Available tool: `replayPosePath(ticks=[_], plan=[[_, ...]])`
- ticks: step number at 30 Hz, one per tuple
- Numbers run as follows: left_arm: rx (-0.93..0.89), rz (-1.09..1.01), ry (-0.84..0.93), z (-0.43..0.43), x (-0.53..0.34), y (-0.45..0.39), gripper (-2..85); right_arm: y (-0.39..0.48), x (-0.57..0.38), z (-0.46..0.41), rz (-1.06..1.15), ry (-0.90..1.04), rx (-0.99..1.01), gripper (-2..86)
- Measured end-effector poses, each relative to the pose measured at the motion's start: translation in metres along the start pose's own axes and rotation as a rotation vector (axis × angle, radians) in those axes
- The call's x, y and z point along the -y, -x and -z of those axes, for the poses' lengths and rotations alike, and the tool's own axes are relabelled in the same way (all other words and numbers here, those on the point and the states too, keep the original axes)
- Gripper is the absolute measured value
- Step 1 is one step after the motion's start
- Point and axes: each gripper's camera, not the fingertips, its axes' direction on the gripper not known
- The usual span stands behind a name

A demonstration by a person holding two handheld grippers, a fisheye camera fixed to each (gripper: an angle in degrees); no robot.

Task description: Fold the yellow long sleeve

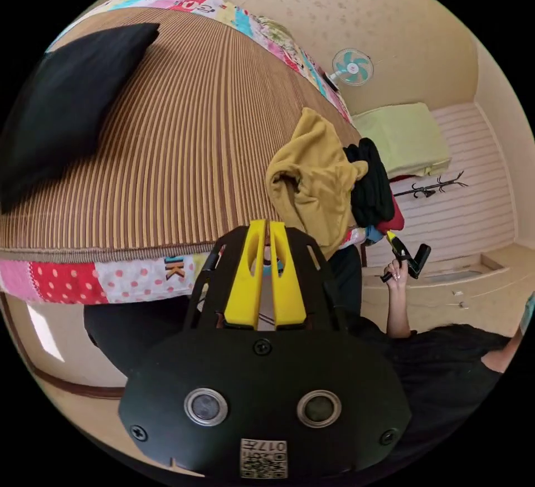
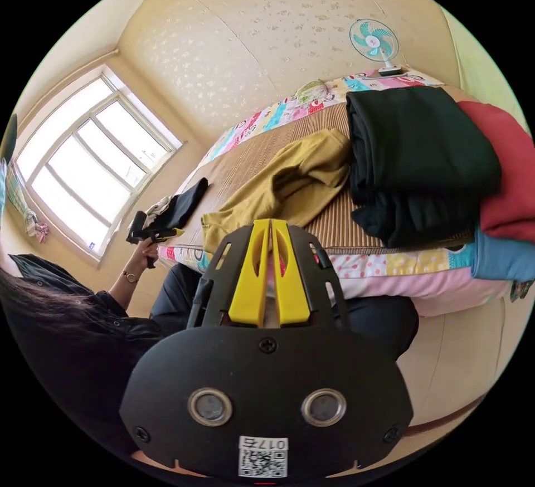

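**Bedroom, striped mat on bed: yellow long sleeve crumpled, both claws closed on nothing**

Room: cream walls with a faint speckled pattern; a bed covered by a brown striped mat (image 1: 184,136) over a patchwork quilt (image 1: 72,281) of pink, dotted and lettered squares.

Left gripper view, left to right:
- Black garment (image 1: 67,113), flat on the mat, upper left of the frame.
- Left gripper (image 1: 266,228), lower centre; its yellow jaws are pressed together with nothing between them, tips just in front of the bed edge.
- Yellow long sleeve (image 1: 312,180), centre right, bunched in a heap at the mat's edge and hanging a little over the quilt border.
- Pile of clothes (image 1: 370,186), touching the yellow heap on its right: black on top, red and blue below.
- Teal wall fan (image 1: 352,67), upper right.
- A hand (image 1: 397,271) holding the right gripper (image 1: 409,258) by its handle, right of centre below the pile; jaw state cannot be told here.
- Coat rack (image 1: 432,186) and a pale green cloth, right, not seen from the other camera.

Right gripper view, left to right:
- Window (image 2: 95,158), bright, left.
- The other hand raising the left gripper, left of centre, before the black garment.
- Right gripper, lower centre; jaws pressed together, empty.
- Yellow long sleeve, centre, spread in loose folds on the mat, a cuff at the near edge.
- Folded black stack, right, with red and blue items beside it at the frame's right edge.
- Fan, top right.
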Motion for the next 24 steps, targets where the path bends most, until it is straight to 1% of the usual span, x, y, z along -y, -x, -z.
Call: replayPosePath(ticks=[1,3,5,6,7,8,9,11,13,15,16,17,18,19,20,21,22,23,24], plan=[[-0.024,0.040,-0.023,-0.003,-0.017,0.004,4.3,-0.004,-0.002,-0.001,-0.007,0.006,-0.001,0.4],[-0.045,0.018,-0.048,-0.004,-0.029,-0.012,8.3,-0.020,-0.009,-0.006,-0.045,0.009,0.016,0.4],[-0.019,-0.080,-0.044,-0.014,-0.021,-0.068,14.0,-0.031,-0.011,-0.009,-0.077,-0.005,0.060,0.4],[-0.016,-0.126,-0.038,-0.020,-0.017,-0.086,14.7,-0.035,-0.010,-0.011,-0.088,-0.017,0.098,0.4],[-0.020,-0.239,-0.010,-0.036,-0.007,-0.126,15.3,-0.037,-0.010,-0.012,-0.091,-0.024,0.114,0.4],[-0.022,-0.347,0.032,-0.058,0.005,-0.166,15.1,-0.038,-0.009,-0.014,-0.096,-0.036,0.137,0.4],[-0.023,-0.393,0.057,-0.071,0.010,-0.185,15.0,-0.038,-0.008,-0.015,-0.095,-0.044,0.150,0.4],[0.006,-0.512,0.147,-0.129,0.030,-0.245,14.6,-0.033,-0.008,-0.015,-0.086,-0.051,0.158,0.4],[0.071,-0.536,0.216,-0.175,0.041,-0.269,14.0,-0.028,-0.012,-0.014,-0.074,-0.056,0.161,0.4],[0.156,-0.514,0.309,-0.220,0.046,-0.274,12.1,-0.023,-0.021,-0.008,-0.068,-0.059,0.156,0.4],[0.221,-0.475,0.390,-0.247,0.045,-0.269,9.2,-0.022,-0.025,-0.006,-0.069,-0.061,0.153,0.4],[0.275,-0.438,0.377,-0.255,0.041,-0.262,5.2,-0.022,-0.032,-0.001,-0.072,-0.070,0.146,0.4],[0.277,-0.430,0.341,-0.249,0.039,-0.260,4.4,-0.023,-0.040,0.003,-0.078,-0.079,0.135,0.5],[0.211,-0.403,0.336,-0.237,0.037,-0.257,2.7,-0.024,-0.043,0.006,-0.080,-0.083,0.129,0.5],[0.070,-0.360,0.329,-0.217,0.036,-0.251,1.8,-0.025,-0.050,0.009,-0.078,-0.089,0.120,0.6],[-0.024,-0.351,0.304,-0.202,0.036,-0.250,1.4,-0.025,-0.053,0.011,-0.065,-0.094,0.120,0.7],[-0.166,-0.347,0.219,-0.166,0.034,-0.248,1.0,-0.024,-0.054,0.011,-0.052,-0.097,0.124,0.8],[-0.226,-0.363,0.123,-0.125,0.032,-0.251,0.7,-0.022,-0.053,0.011,-0.020,-0.101,0.136,0.9],[-0.234,-0.377,0.077,-0.104,0.031,-0.254,0.6,-0.018,-0.049,0.008,0.015,-0.105,0.149,1.1]])
